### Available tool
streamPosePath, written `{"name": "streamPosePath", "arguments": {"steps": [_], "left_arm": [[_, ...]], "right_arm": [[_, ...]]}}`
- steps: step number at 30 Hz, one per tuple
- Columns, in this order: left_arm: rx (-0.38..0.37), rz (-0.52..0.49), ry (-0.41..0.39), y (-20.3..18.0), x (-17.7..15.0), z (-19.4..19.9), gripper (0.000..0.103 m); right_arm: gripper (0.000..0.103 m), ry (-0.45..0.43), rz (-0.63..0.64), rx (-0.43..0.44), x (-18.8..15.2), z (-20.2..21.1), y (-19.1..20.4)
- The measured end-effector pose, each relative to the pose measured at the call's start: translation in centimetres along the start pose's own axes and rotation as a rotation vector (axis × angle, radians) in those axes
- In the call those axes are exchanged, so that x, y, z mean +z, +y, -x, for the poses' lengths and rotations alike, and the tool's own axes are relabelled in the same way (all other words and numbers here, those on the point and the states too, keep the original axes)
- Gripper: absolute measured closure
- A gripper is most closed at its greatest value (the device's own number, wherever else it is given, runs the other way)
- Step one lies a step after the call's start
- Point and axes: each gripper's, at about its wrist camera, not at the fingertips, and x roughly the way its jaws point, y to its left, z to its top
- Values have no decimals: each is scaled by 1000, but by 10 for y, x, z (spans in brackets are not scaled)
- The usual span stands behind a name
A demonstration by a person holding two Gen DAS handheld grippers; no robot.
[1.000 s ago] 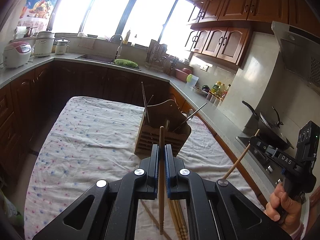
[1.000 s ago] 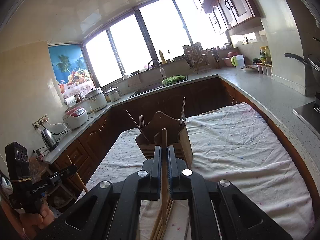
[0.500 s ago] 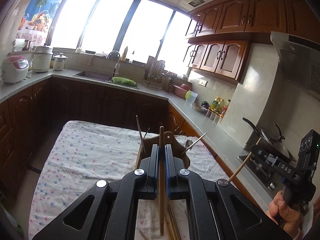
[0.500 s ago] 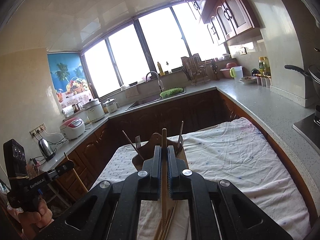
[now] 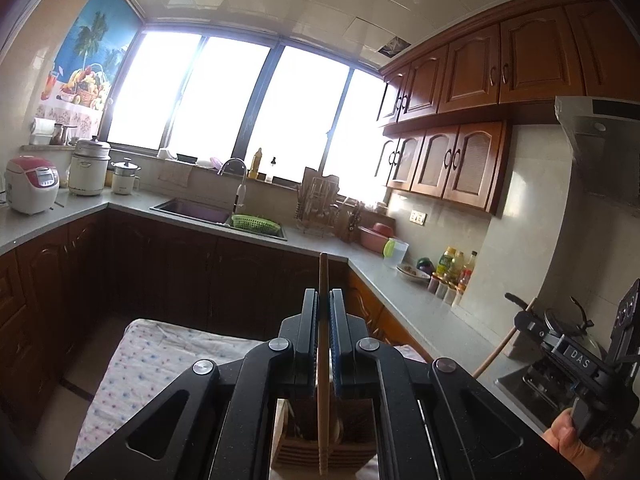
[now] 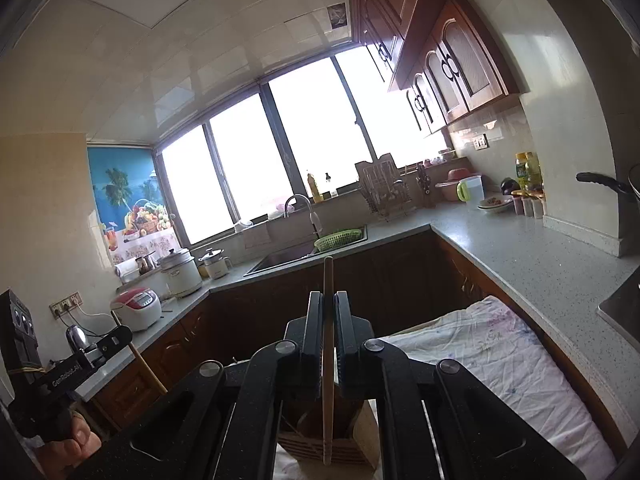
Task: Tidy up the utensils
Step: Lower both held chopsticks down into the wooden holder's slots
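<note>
My left gripper (image 5: 323, 300) is shut on a wooden chopstick (image 5: 323, 364) that stands upright, its lower end over the wooden utensil holder (image 5: 324, 446) seen below the fingers. My right gripper (image 6: 328, 302) is shut on another wooden chopstick (image 6: 328, 372), held upright above the same utensil holder (image 6: 352, 436). The right gripper also shows at the right edge of the left wrist view (image 5: 520, 318) with its chopstick. The left gripper shows at the left edge of the right wrist view (image 6: 120, 334).
The holder stands on a table with a flowered white cloth (image 5: 132, 376), also in the right wrist view (image 6: 500, 364). Grey counters (image 6: 520, 248) run around the room with a sink (image 5: 196, 210), rice cookers and bottles. A stove (image 5: 532, 384) is at the right.
Both grippers have tilted upward with their chopsticks. The holder has dropped to the bottom of both views, under the fingers, and the loose chopsticks on the cloth are out of view.
</note>
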Motion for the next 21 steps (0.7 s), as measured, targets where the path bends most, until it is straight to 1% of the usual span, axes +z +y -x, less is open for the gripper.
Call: {"name": "streamPosePath", "arguments": {"steps": [2,5,7,9,15,18,21], "left_arm": [[-1,6,1,1,-2,-16,100],[24,18,-16,5,-9,-38,100],[33,33,-22,9,-14,-55,100],[51,37,-24,10,-22,-69,100],[55,66,-15,18,-57,-103,100],[66,70,21,23,-76,-119,100],[75,61,67,26,-91,-131,100]], "right_arm": [[98,-22,11,-7,2,-8,2],[98,-53,19,-7,2,-20,2],[98,-60,31,-21,0,-29,2],[98,-52,37,-29,-5,-39,0],[98,-9,34,-43,-32,-64,-8],[98,13,22,-36,-51,-72,-13],[98,57,20,-40,-69,-81,-17]]}}
